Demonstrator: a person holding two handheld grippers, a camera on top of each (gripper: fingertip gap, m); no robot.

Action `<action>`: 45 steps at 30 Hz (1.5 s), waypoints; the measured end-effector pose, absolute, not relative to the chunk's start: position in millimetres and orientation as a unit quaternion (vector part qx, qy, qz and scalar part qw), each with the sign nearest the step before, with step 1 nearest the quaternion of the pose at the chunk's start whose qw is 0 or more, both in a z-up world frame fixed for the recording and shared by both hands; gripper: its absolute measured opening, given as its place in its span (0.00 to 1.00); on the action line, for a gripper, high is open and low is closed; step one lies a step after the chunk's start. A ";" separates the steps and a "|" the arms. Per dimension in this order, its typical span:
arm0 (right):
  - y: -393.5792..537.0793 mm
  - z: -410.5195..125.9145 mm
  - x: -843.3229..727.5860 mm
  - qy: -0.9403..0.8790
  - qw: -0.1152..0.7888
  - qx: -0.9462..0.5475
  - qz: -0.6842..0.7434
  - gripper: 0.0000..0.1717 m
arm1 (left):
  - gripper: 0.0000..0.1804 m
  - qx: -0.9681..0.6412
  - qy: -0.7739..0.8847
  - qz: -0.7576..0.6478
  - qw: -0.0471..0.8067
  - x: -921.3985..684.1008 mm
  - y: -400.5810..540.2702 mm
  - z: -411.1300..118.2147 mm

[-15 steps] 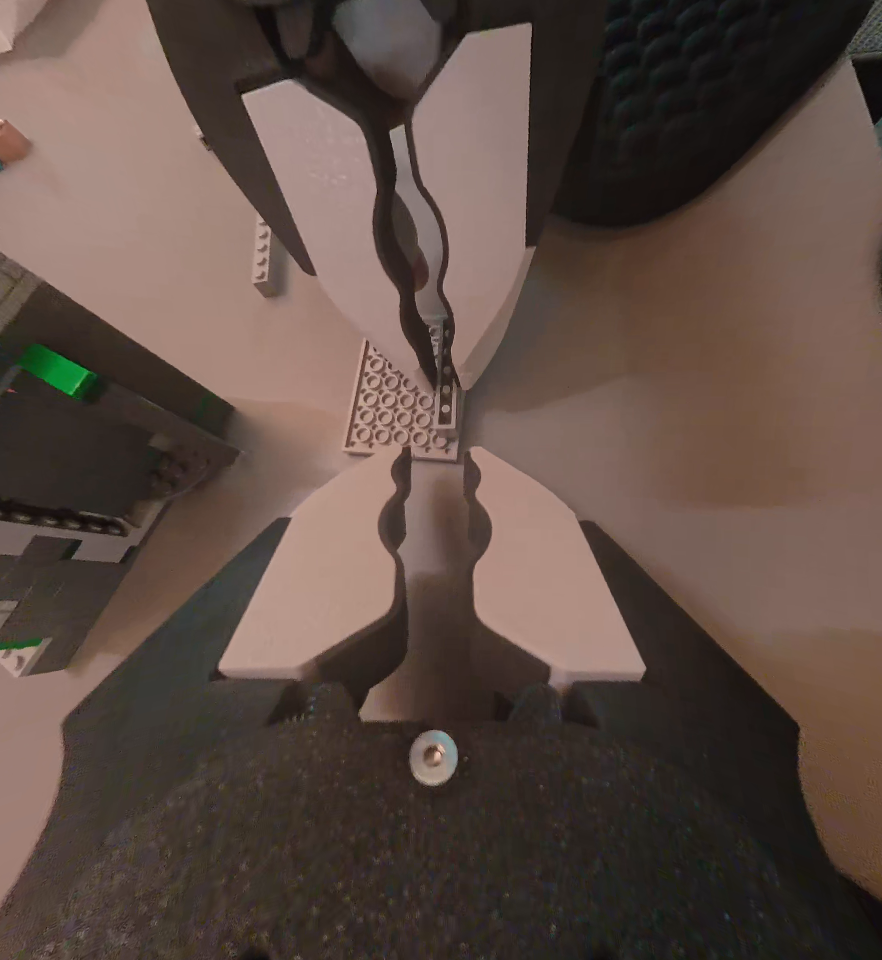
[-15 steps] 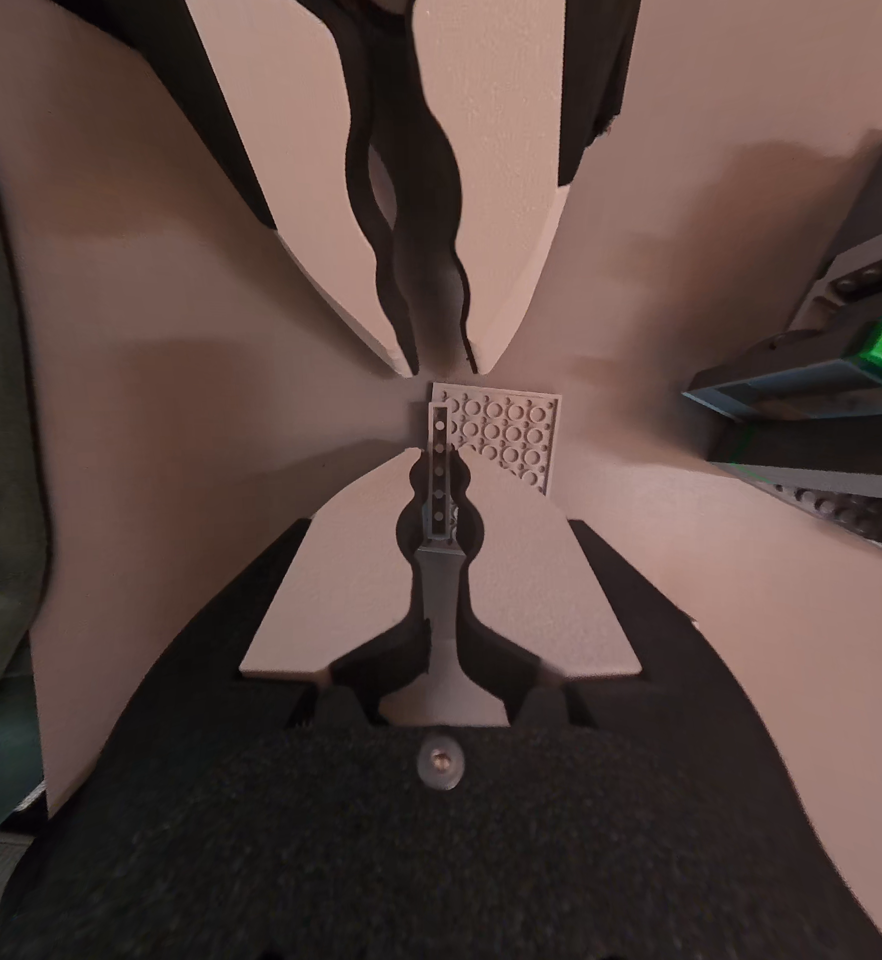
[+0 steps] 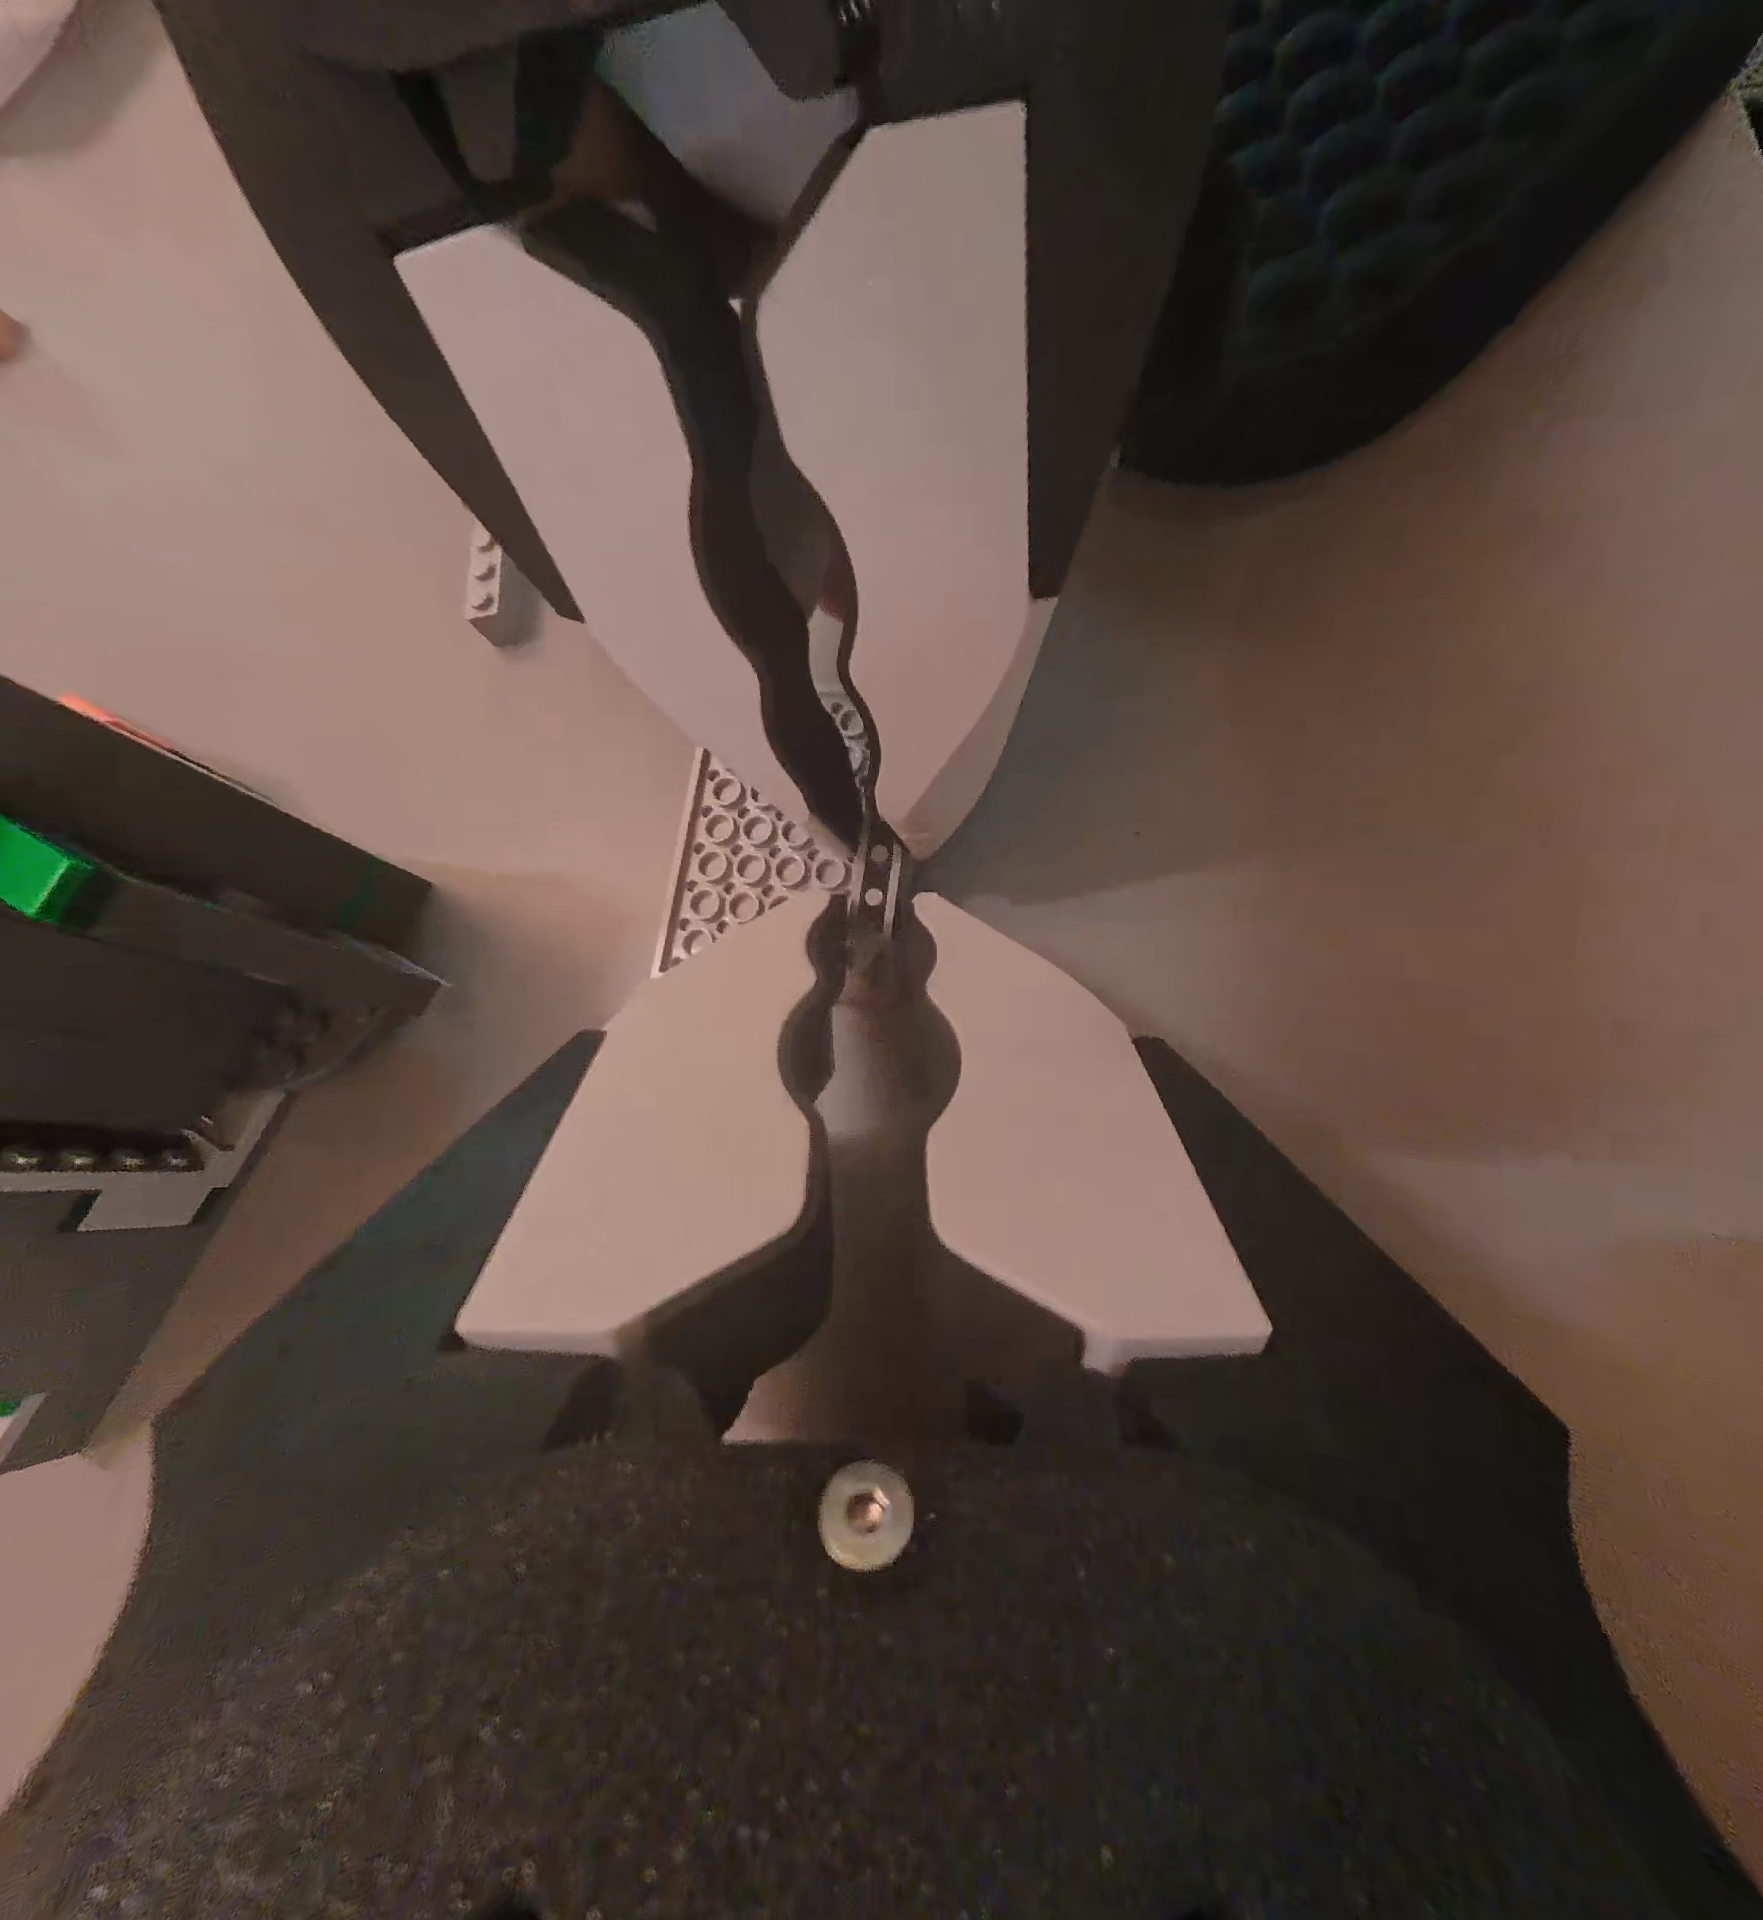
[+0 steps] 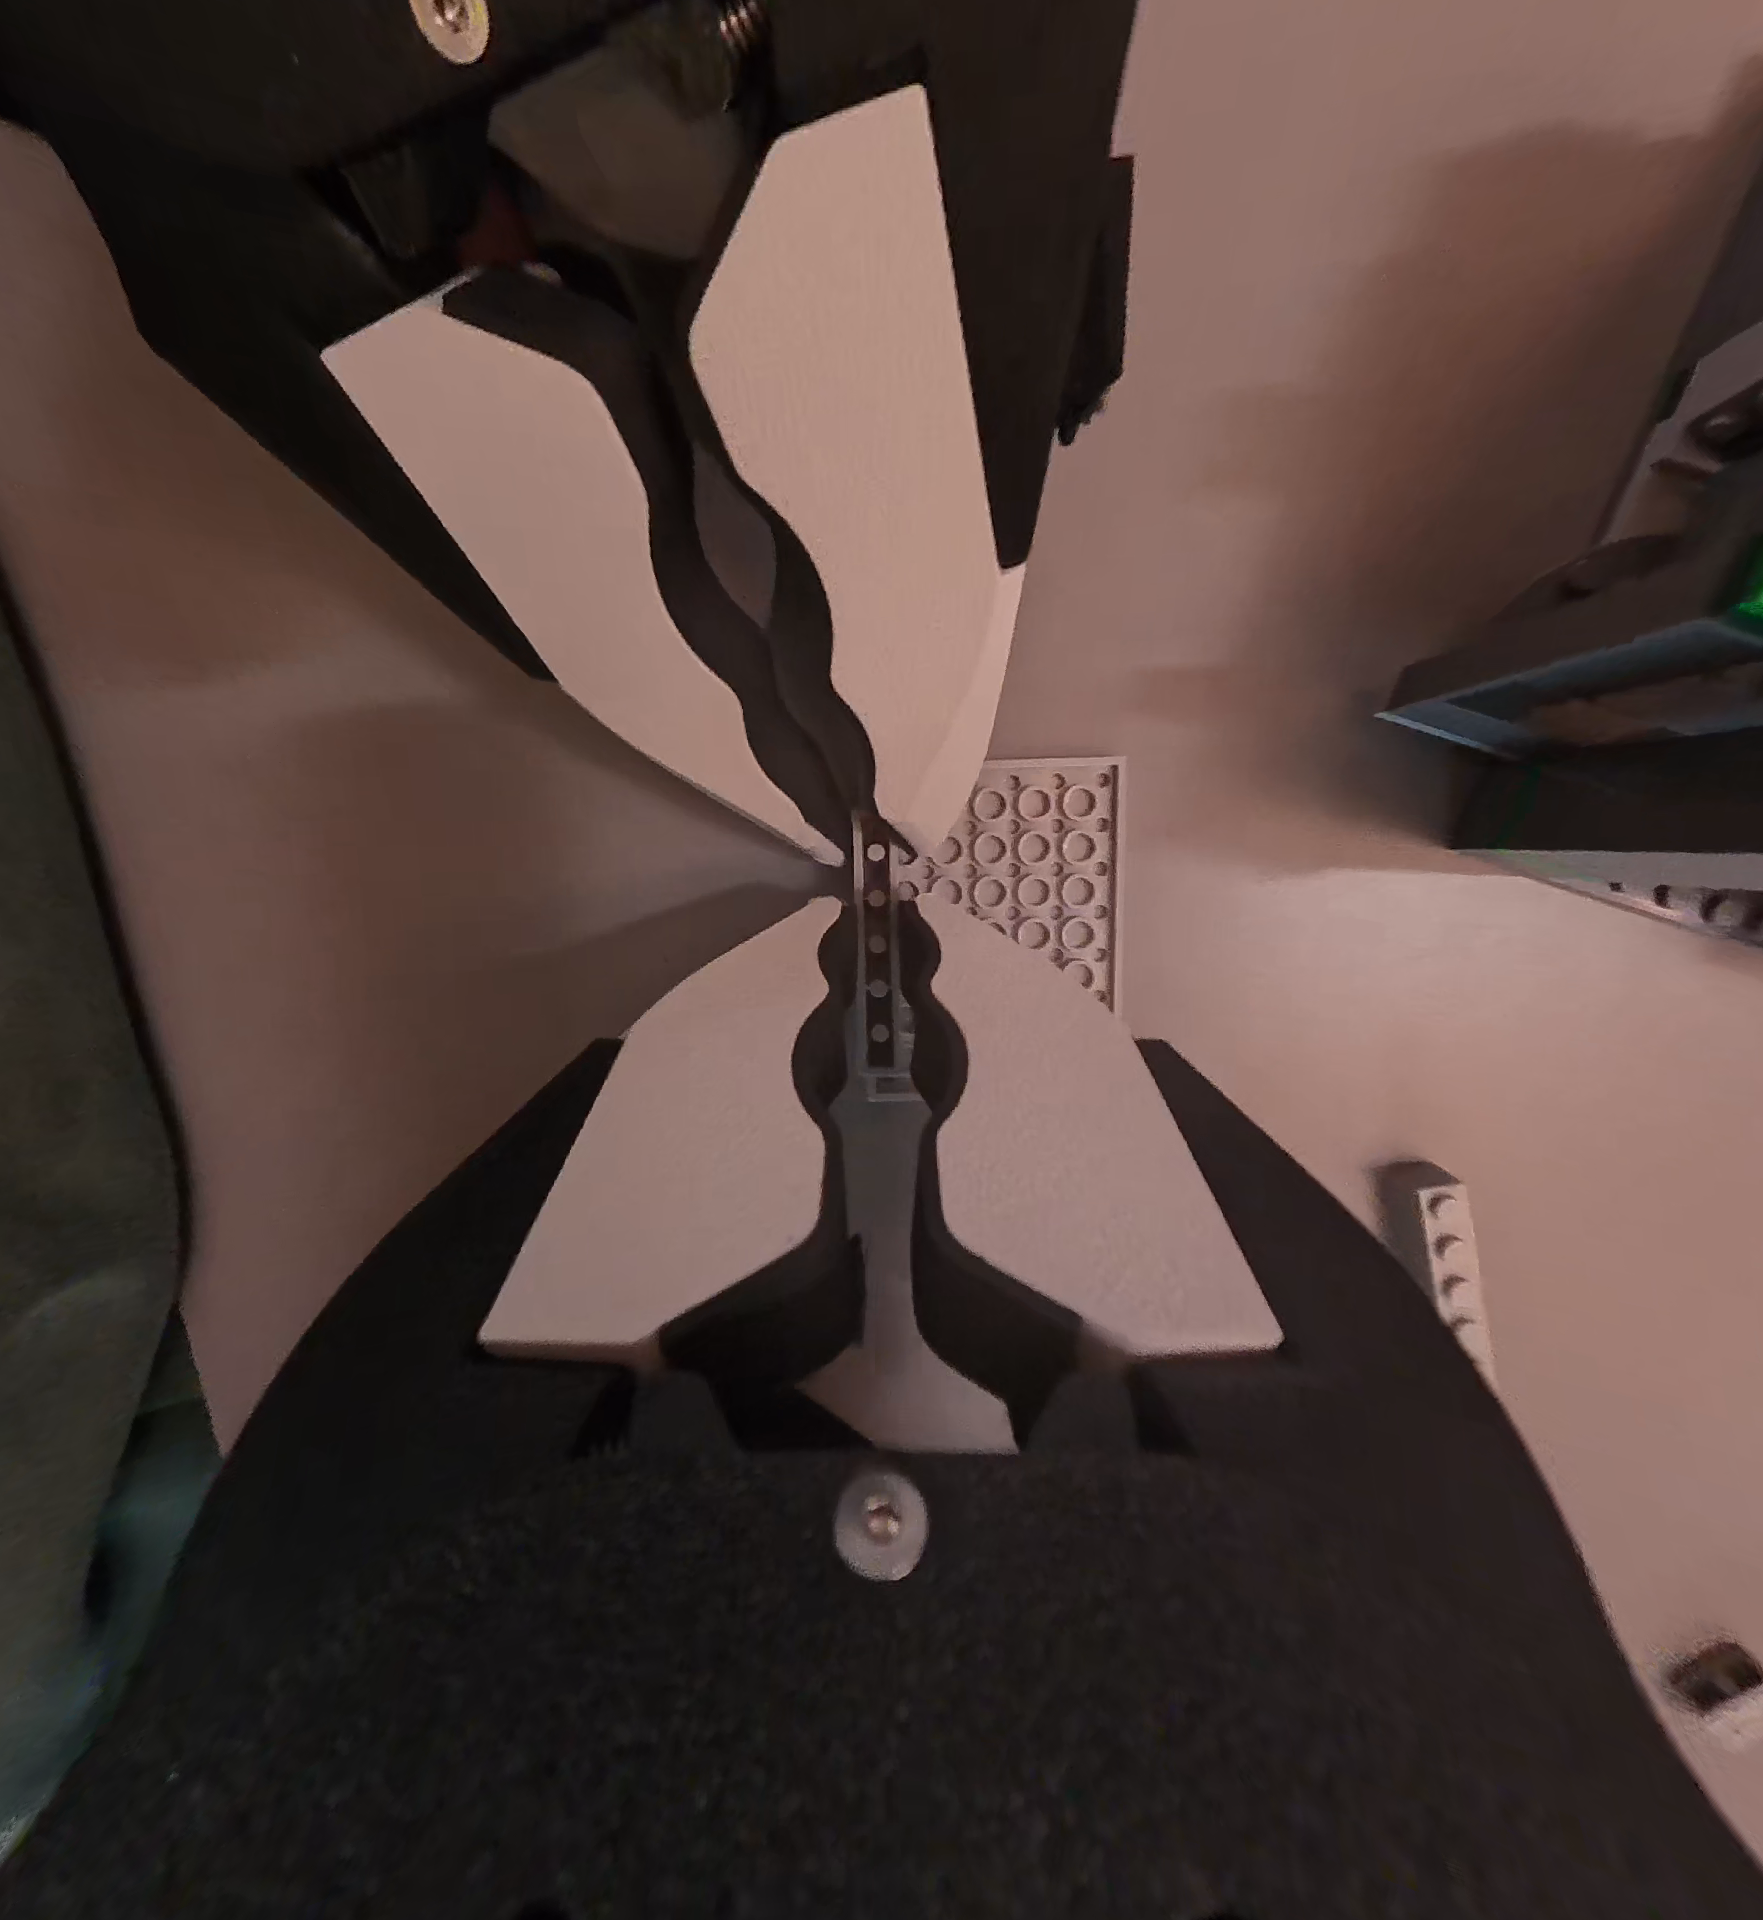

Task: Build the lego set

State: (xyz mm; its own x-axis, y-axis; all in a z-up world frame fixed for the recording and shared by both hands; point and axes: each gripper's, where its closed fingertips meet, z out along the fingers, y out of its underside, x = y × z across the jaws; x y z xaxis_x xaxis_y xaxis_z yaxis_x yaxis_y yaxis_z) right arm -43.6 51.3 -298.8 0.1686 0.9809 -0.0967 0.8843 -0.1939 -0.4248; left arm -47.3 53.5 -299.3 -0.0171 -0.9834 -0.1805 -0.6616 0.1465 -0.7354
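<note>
left tongs [image 3: 872, 914] | right tongs [image 4: 877, 935] | both clamp one narrow grey brick strip [image 4: 877, 966]

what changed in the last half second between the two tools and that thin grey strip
The left tool moved forward and narrowed its fingers onto the near end of the thin grey plastic strip with a row of holes; earlier it was wider open and short of the strip. The right tool stayed clamped on the strip, so both now hold it, tip to tip. The light grey studded plate and the dark brick model with a green piece stayed put.
</note>
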 end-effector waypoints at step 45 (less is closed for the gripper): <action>55.0 -300.4 -34.4 -0.658 0.156 -0.720 0.159 0.04 | 0.05 -0.649 0.663 -0.266 0.262 -46.7 54.7 -303.2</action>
State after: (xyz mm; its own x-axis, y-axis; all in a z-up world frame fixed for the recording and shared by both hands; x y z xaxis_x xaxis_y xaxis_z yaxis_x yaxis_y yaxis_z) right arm -34.4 55.0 -300.4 0.0843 0.9961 -0.0240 0.8965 -0.0864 -0.4345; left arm -46.7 54.7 -303.2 -0.0192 -0.9998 -0.0022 -0.7211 0.0154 -0.6926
